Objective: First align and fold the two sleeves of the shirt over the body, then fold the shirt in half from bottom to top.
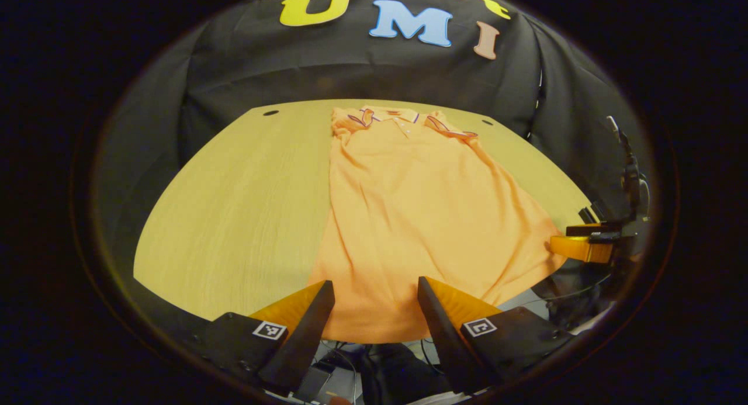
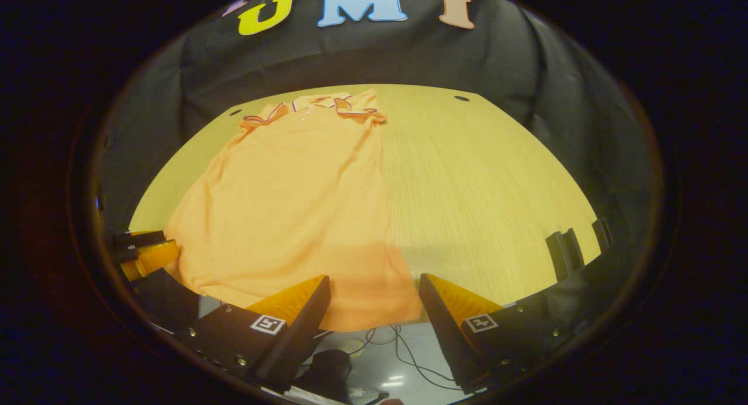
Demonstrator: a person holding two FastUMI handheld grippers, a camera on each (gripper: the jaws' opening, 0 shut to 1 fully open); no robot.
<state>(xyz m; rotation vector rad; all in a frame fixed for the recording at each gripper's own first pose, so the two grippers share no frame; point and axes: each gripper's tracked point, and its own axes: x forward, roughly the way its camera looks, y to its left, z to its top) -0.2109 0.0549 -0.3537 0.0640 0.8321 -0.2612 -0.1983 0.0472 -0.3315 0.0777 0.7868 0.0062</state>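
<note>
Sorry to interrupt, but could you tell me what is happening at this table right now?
A person is holding a gripper in each hand over an orange polo shirt laid flat on a wooden table, collar at the far end. The sleeves already appear folded in over the body. The left gripper and right gripper are both open and sit at the near hem, one towards each bottom corner, not gripping it. The bottom-to-top fold has not been made yet.

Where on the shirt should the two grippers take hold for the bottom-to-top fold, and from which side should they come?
Judging by its pose, grip the hem, one bottom corner each. The shirt lies flat, collar far, sleeves already folded in, hem overhanging the table's near edge. The left gripper and right gripper hang open there, so come from the near side.
</note>
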